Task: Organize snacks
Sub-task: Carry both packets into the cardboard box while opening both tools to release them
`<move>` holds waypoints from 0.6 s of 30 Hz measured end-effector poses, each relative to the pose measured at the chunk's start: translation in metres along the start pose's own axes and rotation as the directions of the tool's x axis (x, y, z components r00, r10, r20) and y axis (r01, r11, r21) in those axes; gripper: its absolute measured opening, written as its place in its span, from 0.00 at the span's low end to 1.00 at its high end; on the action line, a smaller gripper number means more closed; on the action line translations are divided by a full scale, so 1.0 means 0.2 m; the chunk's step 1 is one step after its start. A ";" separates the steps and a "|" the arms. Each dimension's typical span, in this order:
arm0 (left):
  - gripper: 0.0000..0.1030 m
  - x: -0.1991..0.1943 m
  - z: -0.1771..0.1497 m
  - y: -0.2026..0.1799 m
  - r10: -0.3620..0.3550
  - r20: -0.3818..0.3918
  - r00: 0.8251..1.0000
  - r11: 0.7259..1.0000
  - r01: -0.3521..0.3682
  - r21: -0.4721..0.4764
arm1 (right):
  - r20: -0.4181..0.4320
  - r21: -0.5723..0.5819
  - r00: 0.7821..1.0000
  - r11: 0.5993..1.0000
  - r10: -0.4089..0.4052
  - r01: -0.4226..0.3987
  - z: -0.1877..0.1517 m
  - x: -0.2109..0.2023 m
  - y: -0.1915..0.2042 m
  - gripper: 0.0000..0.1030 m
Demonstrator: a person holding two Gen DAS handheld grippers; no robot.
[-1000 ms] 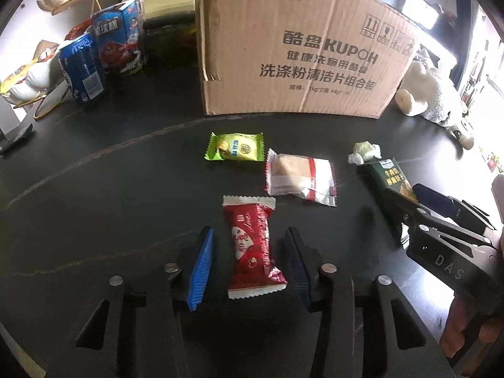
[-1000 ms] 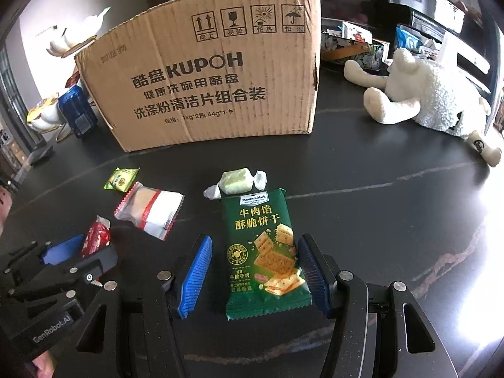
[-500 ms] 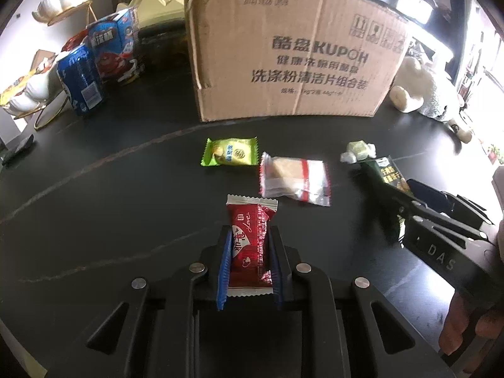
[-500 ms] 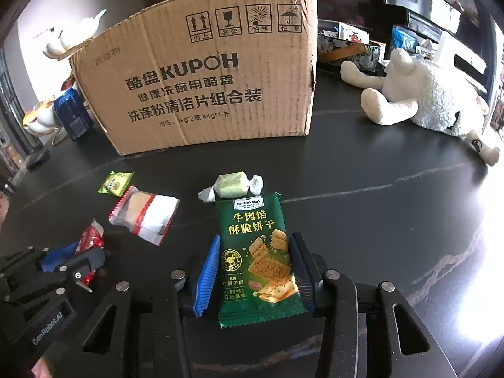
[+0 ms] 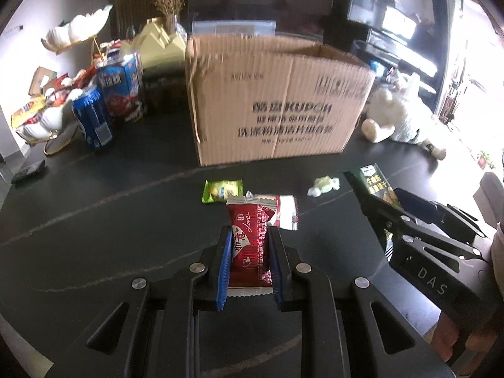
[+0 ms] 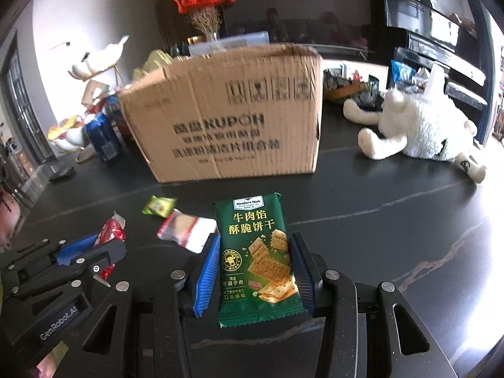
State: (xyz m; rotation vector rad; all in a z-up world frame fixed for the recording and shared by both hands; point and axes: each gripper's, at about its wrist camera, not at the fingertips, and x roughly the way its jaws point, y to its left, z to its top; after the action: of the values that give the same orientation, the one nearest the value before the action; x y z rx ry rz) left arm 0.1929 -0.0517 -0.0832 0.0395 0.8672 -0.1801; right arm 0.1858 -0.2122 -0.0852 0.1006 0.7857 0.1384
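My left gripper (image 5: 249,236) is shut on a red snack packet (image 5: 250,242) and holds it above the black table. My right gripper (image 6: 255,245) is shut on a green cracker packet (image 6: 256,252), also lifted. The open cardboard box (image 5: 274,107) stands straight ahead, also in the right wrist view (image 6: 233,126). On the table lie a small green packet (image 5: 222,190), a clear packet with red stripes (image 5: 283,209) and a pale green wrapped candy (image 5: 324,186). The right gripper with its green packet (image 5: 376,184) shows in the left wrist view, and the left gripper with its red packet (image 6: 110,236) in the right wrist view.
A white plush toy (image 6: 422,132) lies right of the box. Blue snack cans and bags (image 5: 107,100) and a white leaf-shaped stand (image 5: 75,31) with snacks stand left of the box. The dark table (image 5: 94,220) has pale veins.
Both grippers closed on their packets and have lifted them off the table; the view now looks over the box rim. The candy is now out of the right wrist view.
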 end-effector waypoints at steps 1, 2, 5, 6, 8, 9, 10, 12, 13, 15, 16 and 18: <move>0.22 -0.02 0.01 -0.01 -0.002 0.008 1.000 1.000 0.002 0.002 | 0.008 0.000 1.000 1.000 0.005 -0.005 0.01 -0.02 0.01 0.44; 0.22 -0.05 0.01 -0.01 -0.006 0.021 1.000 1.000 0.006 0.005 | 0.016 0.000 1.000 1.000 0.008 -0.008 0.01 -0.05 0.01 0.44; 0.22 -0.12 0.04 -0.01 -0.019 0.052 0.998 1.000 0.018 0.014 | 0.036 0.000 0.999 1.000 0.017 -0.017 0.04 -0.11 0.03 0.44; 0.22 -0.13 0.05 -0.01 -0.026 0.061 0.998 1.000 0.026 0.015 | 0.042 -0.002 0.999 1.000 0.019 -0.019 0.05 -0.12 0.04 0.44; 0.22 -0.17 0.08 -0.01 -0.034 0.080 0.996 0.999 0.033 0.021 | 0.058 -0.007 0.998 1.000 0.020 -0.019 0.08 -0.16 0.05 0.44; 0.22 -0.19 0.10 -0.01 -0.035 0.091 0.995 0.999 0.033 0.025 | 0.066 -0.008 0.998 1.000 0.019 -0.019 0.10 -0.17 0.05 0.44; 0.22 -0.21 0.12 -0.01 -0.038 0.103 0.994 0.999 0.035 0.031 | 0.076 -0.008 0.997 1.000 0.019 -0.018 0.12 -0.19 0.05 0.44; 0.22 -0.25 0.15 -0.02 -0.046 0.123 0.991 0.998 0.041 0.040 | 0.097 -0.011 0.995 1.000 0.017 -0.016 0.16 -0.23 0.06 0.44; 0.22 -0.27 0.17 -0.02 -0.051 0.136 0.989 0.998 0.045 0.045 | 0.106 -0.012 0.994 1.000 0.015 -0.014 0.18 -0.24 0.06 0.44; 0.22 -0.31 0.21 -0.03 -0.055 0.155 0.986 0.998 0.047 0.052 | 0.122 -0.011 0.992 1.000 0.014 -0.013 0.22 -0.27 0.06 0.44; 0.22 -0.32 0.22 -0.03 -0.058 0.160 0.985 0.997 0.050 0.056 | 0.128 -0.010 0.992 1.000 0.015 -0.014 0.23 -0.28 0.05 0.44; 0.22 -0.34 0.27 -0.04 -0.074 0.168 0.983 0.996 0.063 0.065 | 0.139 -0.007 0.990 1.000 0.022 -0.021 0.27 -0.30 0.05 0.44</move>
State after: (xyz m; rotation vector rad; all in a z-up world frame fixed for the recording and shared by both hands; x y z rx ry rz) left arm 0.1894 -0.0554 0.0040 0.0492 0.6925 -0.2700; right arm 0.1820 -0.2137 -0.0040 0.1128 0.6449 0.1521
